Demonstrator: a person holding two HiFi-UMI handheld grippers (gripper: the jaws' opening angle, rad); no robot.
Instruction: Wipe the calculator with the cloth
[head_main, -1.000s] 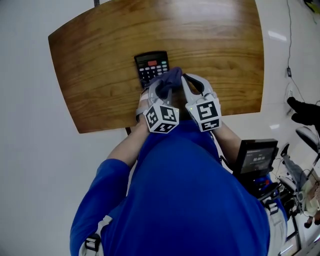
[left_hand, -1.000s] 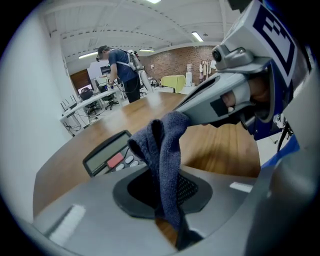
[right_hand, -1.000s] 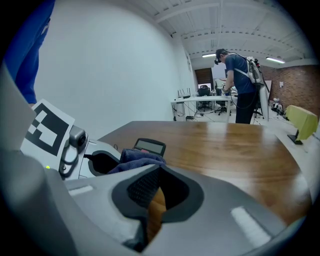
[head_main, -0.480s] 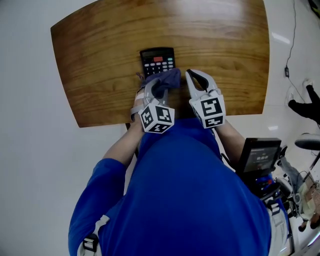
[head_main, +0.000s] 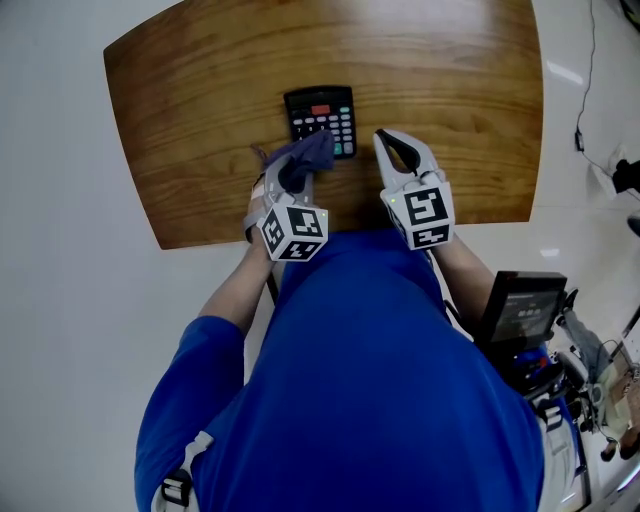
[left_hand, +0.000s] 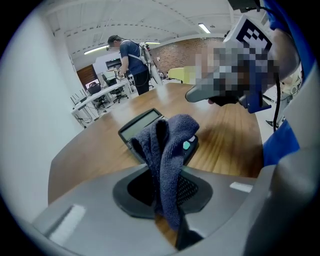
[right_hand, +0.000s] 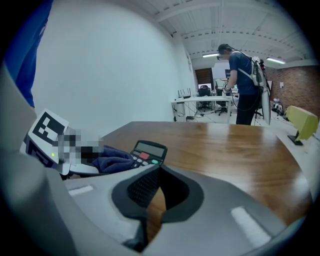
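1. Table (head_main: 200, 120): the wooden top carried the calculator (head_main: 321, 118) near its middle, straight ahead of you.
2. Left gripper (head_main: 298, 172): your jaws were clamped on the cloth (head_main: 308, 152), a fold standing up between them, and the tip was aimed at the calculator's near-left corner.
3. Right gripper (head_main: 386, 140): jaws together with nothing between them, just right of the calculator and apart from it, so not bracing it.
4. Calculator: flat, keys up, display at the far end.
5. Cloth: its free end met the near-left keys; pressure could not be read. Judged: a wiping stroke, either starting or finishing at that corner. Any further stroke would call for light pressure, as the unbraced calculator could slide.
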